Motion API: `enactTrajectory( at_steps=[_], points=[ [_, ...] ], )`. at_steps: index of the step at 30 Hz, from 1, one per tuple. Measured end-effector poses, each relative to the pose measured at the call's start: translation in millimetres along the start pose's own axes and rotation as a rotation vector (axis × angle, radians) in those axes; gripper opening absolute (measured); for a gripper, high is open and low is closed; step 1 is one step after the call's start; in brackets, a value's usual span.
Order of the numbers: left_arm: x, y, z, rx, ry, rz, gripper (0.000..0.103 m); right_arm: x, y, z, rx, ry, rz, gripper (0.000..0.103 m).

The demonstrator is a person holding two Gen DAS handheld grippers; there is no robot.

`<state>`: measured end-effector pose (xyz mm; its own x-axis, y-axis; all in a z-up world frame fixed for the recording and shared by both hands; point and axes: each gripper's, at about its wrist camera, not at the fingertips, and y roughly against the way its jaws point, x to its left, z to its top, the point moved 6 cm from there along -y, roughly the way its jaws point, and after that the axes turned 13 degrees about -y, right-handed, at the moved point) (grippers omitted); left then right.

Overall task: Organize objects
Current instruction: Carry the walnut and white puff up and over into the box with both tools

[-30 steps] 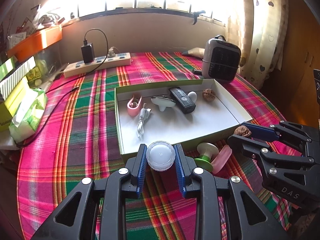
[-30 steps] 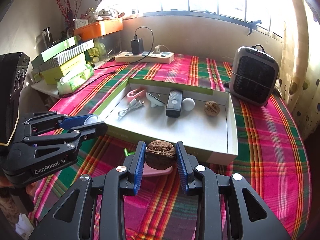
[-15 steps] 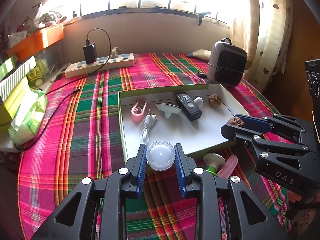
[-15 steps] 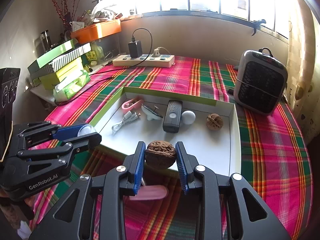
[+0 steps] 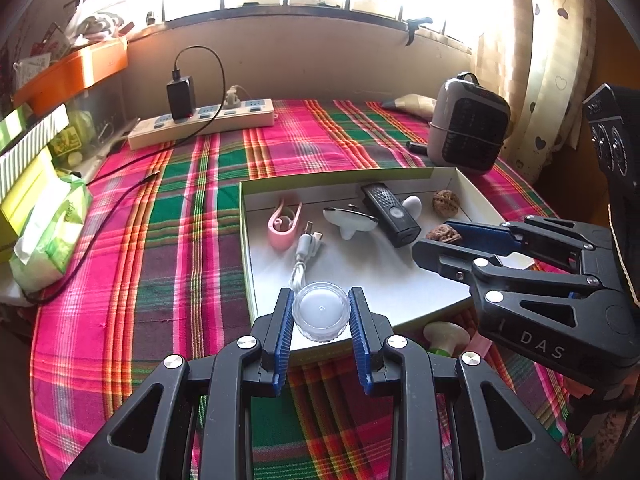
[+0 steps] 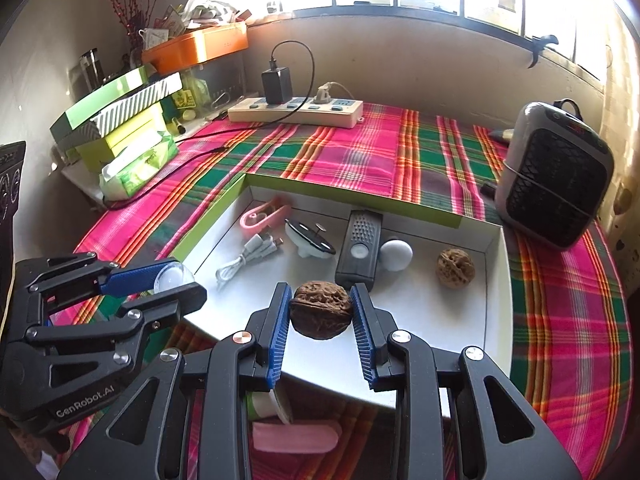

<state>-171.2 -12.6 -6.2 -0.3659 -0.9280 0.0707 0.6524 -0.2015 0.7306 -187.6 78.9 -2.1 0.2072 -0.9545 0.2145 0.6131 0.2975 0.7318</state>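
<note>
My left gripper [image 5: 321, 314] is shut on a small clear round jar [image 5: 321, 312] and holds it over the near edge of the white box [image 5: 400, 292]. My right gripper [image 6: 321, 312] is shut on a brown walnut [image 6: 321, 309] above the box's near side [image 6: 460, 344]. Inside the box lie a pink clip [image 5: 282, 224], a white cable [image 5: 304, 252], a black remote [image 5: 390, 214], a white round piece [image 6: 396, 255] and a second walnut [image 6: 455, 268]. The left gripper also shows in the right wrist view [image 6: 176, 280], and the right gripper in the left wrist view [image 5: 444, 238].
A green-and-white knob [image 5: 444, 338] and a pink piece [image 6: 296, 438] lie on the plaid cloth in front of the box. A small heater [image 6: 556, 192] stands at the right, a power strip [image 6: 296, 110] at the back, and boxes and a tissue pack [image 6: 136, 168] at the left.
Both grippers have moved forward over the box with their objects still held. The knob and pink piece now lie below and behind the fingertips.
</note>
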Motion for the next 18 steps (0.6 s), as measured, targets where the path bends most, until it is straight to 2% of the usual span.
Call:
enactTrajectory(
  at_steps=[18],
  points=[
    [3.0, -21.3, 0.2, 0.038, 0.002, -0.017, 0.025, 5.5, -35.4, 8.5, 0.075, 0.04, 0.037, 0.032]
  ],
)
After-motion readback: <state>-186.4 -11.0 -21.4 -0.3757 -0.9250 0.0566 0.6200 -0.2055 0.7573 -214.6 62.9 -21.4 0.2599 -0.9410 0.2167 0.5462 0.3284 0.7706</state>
